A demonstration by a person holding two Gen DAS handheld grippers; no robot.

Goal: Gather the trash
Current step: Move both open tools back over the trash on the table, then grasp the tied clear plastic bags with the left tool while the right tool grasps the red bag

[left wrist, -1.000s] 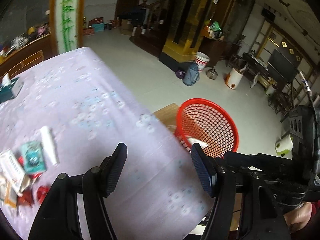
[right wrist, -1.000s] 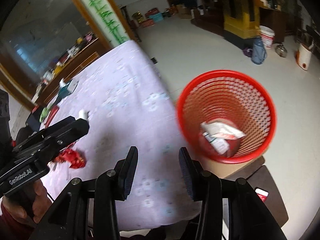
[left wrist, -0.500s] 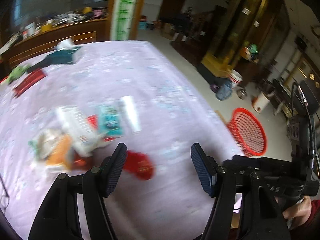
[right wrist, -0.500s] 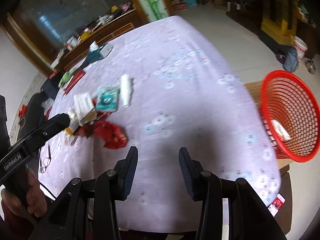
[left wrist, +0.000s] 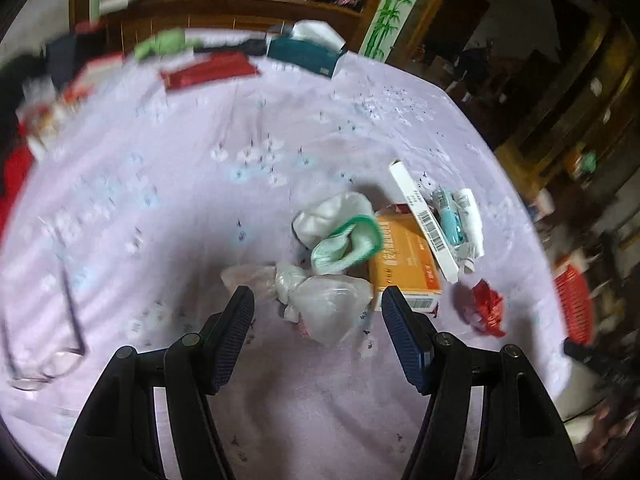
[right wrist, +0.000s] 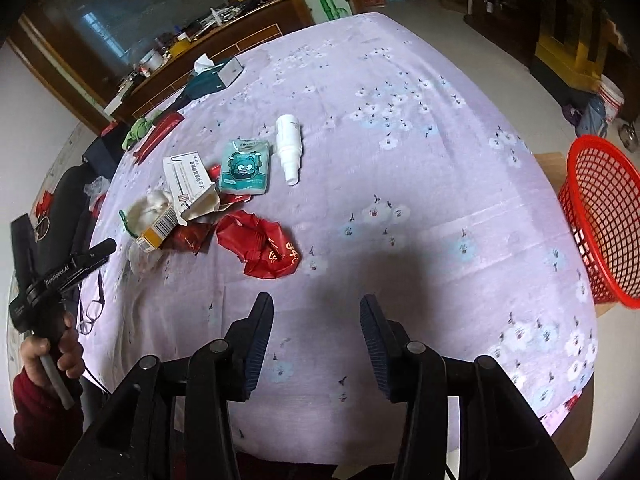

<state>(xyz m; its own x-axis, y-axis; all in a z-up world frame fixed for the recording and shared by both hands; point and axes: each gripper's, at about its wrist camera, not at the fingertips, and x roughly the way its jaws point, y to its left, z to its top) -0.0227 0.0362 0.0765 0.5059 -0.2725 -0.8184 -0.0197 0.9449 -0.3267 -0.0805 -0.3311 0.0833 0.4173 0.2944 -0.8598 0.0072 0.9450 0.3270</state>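
A pile of trash lies on the lilac tablecloth [left wrist: 160, 208]. My left gripper [left wrist: 318, 312] is open just above a clear crumpled plastic bag [left wrist: 324, 304], with an orange box [left wrist: 404, 264], a white and green wad [left wrist: 340, 228] and a red wrapper [left wrist: 486, 306] beyond. My right gripper [right wrist: 316, 320] is open over bare cloth, short of the red wrapper [right wrist: 264, 248]. A teal pouch [right wrist: 244, 168], a white bottle [right wrist: 289, 144] and a white carton [right wrist: 188, 178] lie further off. The red mesh basket [right wrist: 600, 216] stands off the table's right edge.
A teal tissue box [right wrist: 216, 74], a red flat packet [right wrist: 158, 136] and a green cloth [right wrist: 138, 130] sit at the far side. Eyeglasses [left wrist: 44, 340] lie on the cloth to the left. A hand [right wrist: 48, 356] holds the left gripper's handle. Cabinets and a tiled floor surround the table.
Both grippers have swung away from the red basket towards the trash pile. The left one has closed in on the plastic bag; both stay open and empty.
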